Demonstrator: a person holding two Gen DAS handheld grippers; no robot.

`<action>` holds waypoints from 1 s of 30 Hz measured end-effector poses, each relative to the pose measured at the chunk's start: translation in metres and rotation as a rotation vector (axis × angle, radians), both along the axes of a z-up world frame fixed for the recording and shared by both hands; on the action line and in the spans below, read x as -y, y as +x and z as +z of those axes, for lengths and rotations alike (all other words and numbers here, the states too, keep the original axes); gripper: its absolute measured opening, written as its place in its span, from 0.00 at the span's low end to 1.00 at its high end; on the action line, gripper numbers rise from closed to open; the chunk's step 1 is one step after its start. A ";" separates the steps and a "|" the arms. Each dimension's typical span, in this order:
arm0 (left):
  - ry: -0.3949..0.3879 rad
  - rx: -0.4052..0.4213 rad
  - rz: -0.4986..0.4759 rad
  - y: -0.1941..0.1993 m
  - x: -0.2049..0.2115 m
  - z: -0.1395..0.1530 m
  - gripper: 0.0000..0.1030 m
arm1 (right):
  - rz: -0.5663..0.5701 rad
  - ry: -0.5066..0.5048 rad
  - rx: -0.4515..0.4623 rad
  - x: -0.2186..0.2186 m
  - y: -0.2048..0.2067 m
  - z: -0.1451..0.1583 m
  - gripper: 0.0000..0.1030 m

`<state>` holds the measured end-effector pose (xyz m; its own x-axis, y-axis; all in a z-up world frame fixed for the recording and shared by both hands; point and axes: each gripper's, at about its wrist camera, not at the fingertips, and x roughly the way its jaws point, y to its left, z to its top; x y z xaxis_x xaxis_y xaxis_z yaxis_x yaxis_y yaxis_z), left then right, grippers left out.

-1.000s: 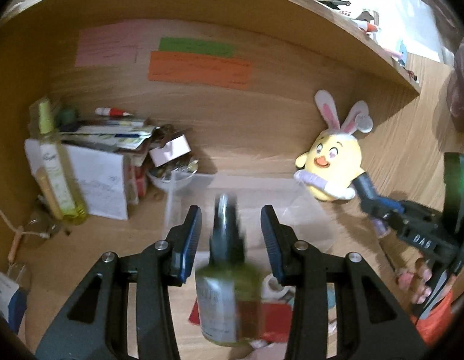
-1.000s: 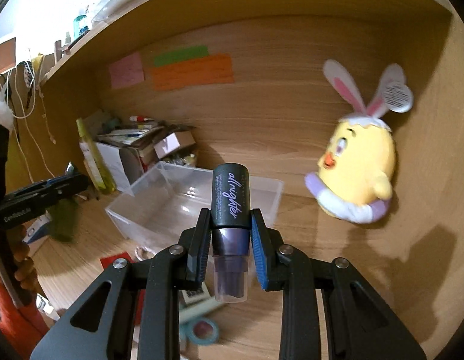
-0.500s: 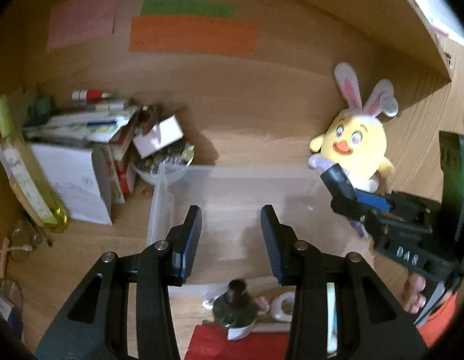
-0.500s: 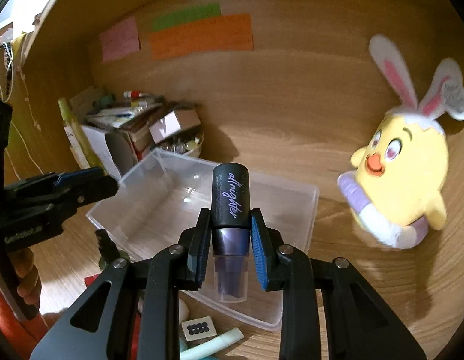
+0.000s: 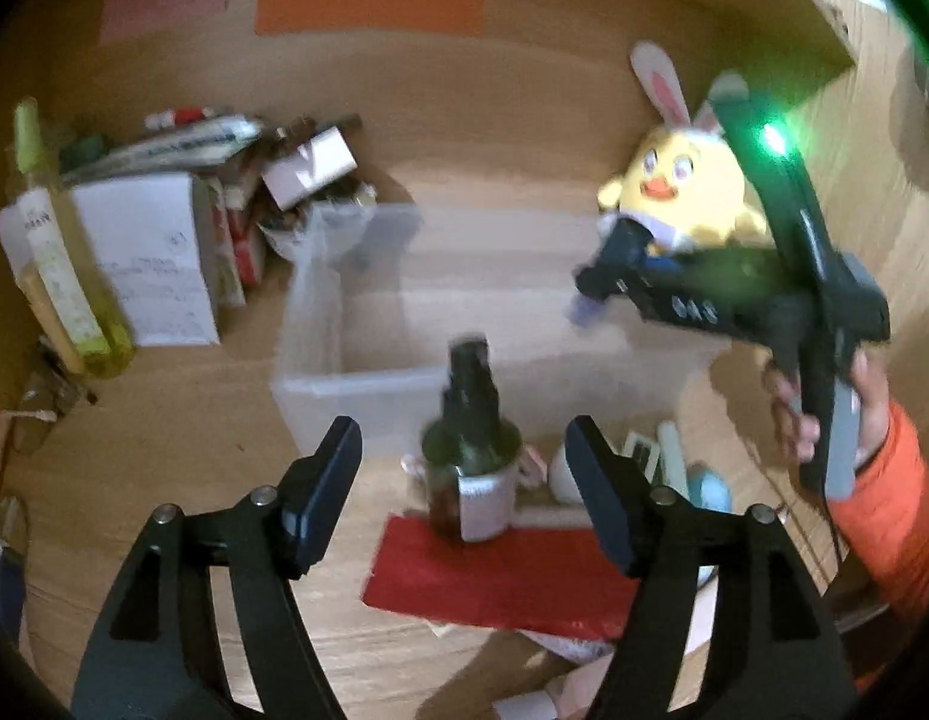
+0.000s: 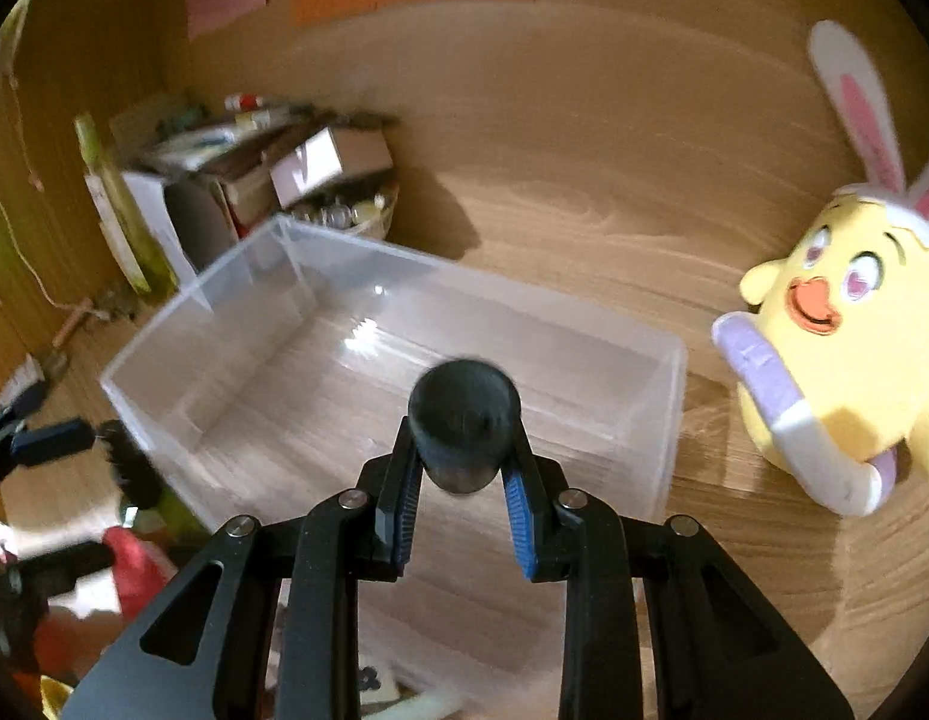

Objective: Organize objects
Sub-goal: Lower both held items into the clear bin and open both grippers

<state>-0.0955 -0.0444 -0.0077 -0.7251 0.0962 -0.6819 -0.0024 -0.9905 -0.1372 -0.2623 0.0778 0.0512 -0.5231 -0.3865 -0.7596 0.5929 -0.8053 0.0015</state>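
Left wrist cam first: my left gripper (image 5: 461, 480) is opening its jaws right now, and the green spray bottle (image 5: 470, 456) stands upright between them with daylight on both sides, so nothing is pinched. The bottle sits on the desk just in front of the clear plastic bin (image 5: 368, 384), its base at the edge of a red sheet (image 5: 494, 576). Past the bin's far right corner there's the yellow chick plush (image 5: 674, 192), and my right gripper (image 5: 608, 282) reaches in over the bin from that side. A pile of boxes (image 5: 146, 258) sits off the bin's left end. Right wrist cam: the right gripper (image 6: 461, 492) is clamped tight on a dark capped bottle (image 6: 463, 420), held above the bin (image 6: 668, 420), which looks bare inside. The plush (image 6: 836, 324) is just right of the bin.
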 end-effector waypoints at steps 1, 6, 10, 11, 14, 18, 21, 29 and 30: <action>0.004 0.017 -0.004 -0.002 -0.001 -0.006 0.68 | 0.001 0.015 0.005 0.002 -0.003 -0.003 0.23; 0.038 0.071 -0.006 -0.015 -0.003 -0.028 0.64 | 0.002 0.044 0.041 0.004 -0.013 -0.015 0.23; 0.050 0.072 -0.003 -0.018 -0.003 -0.032 0.40 | 0.001 0.037 0.050 0.002 -0.014 -0.014 0.23; 0.057 0.064 -0.001 -0.018 -0.002 -0.031 0.40 | 0.001 0.040 0.052 0.002 -0.014 -0.013 0.23; 0.055 0.039 0.003 -0.012 -0.002 -0.024 0.40 | 0.003 0.052 0.050 0.002 -0.012 -0.013 0.23; 0.045 -0.012 -0.005 -0.004 -0.001 -0.002 0.40 | 0.005 0.041 0.046 -0.001 -0.007 -0.009 0.51; 0.036 -0.053 -0.013 -0.001 0.000 0.018 0.40 | 0.001 0.028 0.005 -0.003 0.000 -0.003 0.61; 0.027 -0.042 -0.008 -0.042 0.016 0.047 0.40 | -0.004 -0.024 -0.033 -0.021 0.016 0.017 0.69; 0.027 -0.022 -0.003 -0.051 0.018 0.046 0.40 | -0.009 -0.037 -0.038 -0.025 0.019 0.019 0.70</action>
<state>-0.1470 -0.0626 0.0384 -0.7393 0.1167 -0.6632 -0.0090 -0.9865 -0.1636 -0.2430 0.1029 0.0703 -0.5549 -0.4094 -0.7242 0.5858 -0.8104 0.0093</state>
